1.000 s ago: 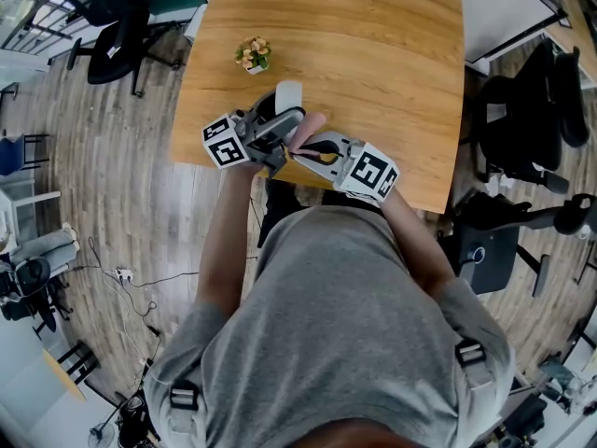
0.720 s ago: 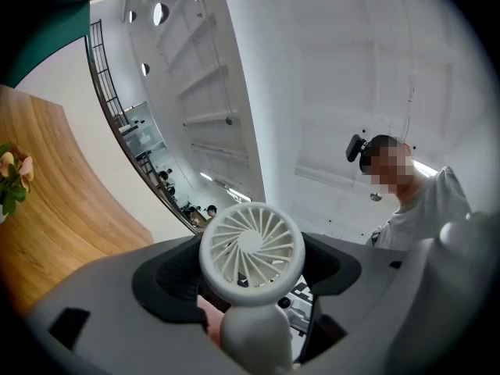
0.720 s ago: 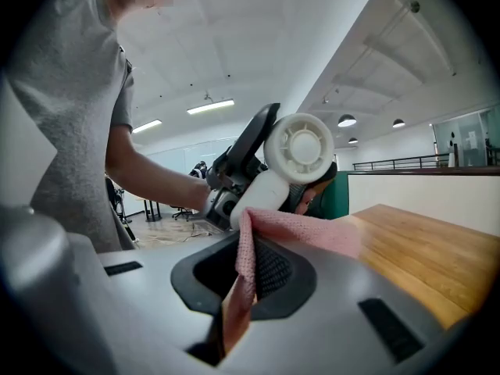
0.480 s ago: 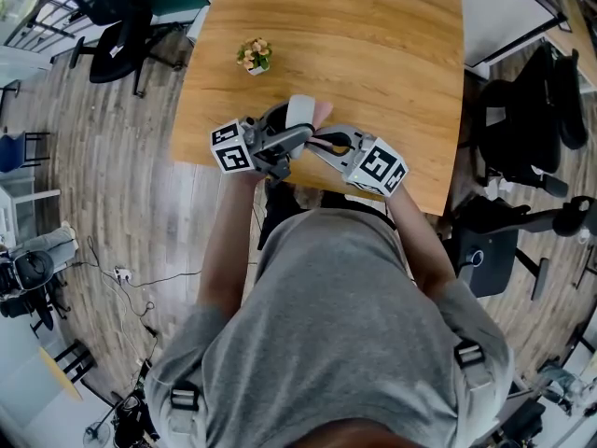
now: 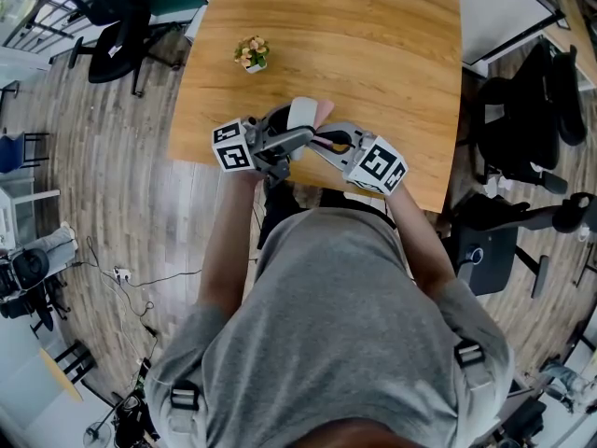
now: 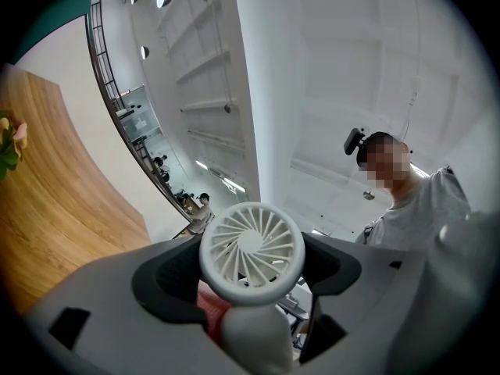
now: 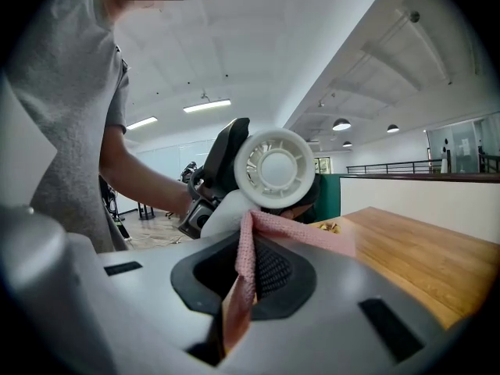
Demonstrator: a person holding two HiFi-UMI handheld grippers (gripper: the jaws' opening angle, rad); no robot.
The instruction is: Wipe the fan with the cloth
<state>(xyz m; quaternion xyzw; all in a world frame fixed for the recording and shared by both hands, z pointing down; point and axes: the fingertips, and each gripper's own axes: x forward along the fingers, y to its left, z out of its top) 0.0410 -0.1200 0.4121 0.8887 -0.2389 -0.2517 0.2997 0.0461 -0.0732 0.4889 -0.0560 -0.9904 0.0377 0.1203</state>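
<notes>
— Where is the fan?
— My left claw (image 6: 251, 311) is clamped on the stem of the white fan (image 6: 251, 250), just inside the worktop's (image 5: 373, 45) six-o'clock edge.
— And the cloth?
— My right claw (image 7: 248, 276) is pinching the pink cloth (image 7: 244, 248). The cloth's upper fold touches the fan right under its round head.
— Room to move?
— Open wood runs from twelve round to three o'clock. A small flower pot (image 5: 252, 54) stands at eleven o'clock, well apart. My own body crowds six.
</notes>
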